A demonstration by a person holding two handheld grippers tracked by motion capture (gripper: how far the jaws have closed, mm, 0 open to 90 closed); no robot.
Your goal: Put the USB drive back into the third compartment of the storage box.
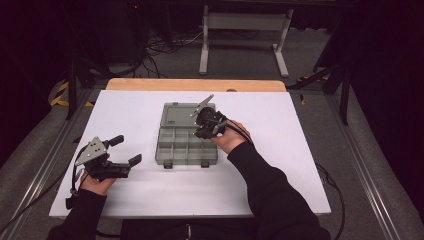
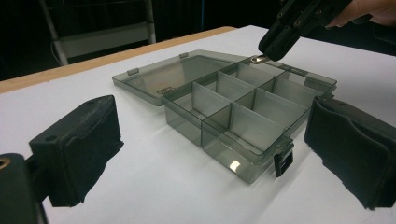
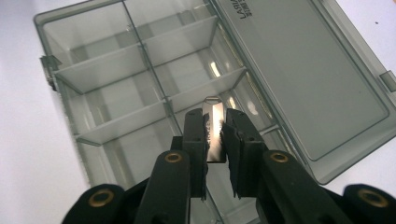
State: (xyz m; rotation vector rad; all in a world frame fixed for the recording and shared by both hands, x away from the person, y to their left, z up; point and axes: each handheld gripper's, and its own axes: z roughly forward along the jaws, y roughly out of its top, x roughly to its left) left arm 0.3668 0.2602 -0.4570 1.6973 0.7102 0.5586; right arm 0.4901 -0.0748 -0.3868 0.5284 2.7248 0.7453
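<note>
Clamped between the right gripper (image 3: 215, 128) pads, a metal strip (image 3: 214, 122) is held lengthwise over the organizer box (image 3: 107, 100) at frame centre, compartment directly below; left gripper (image 1: 119, 152) is gaping, lower left.

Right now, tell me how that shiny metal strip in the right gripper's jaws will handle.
The metal strip looks thin and flat, so it is probably light and fairly stiff. Its mirror-like face suggests it could slip, though the right gripper pinches it between padded jaws. Dropped into the compartment box, it would likely lie flat, not roll.
</note>
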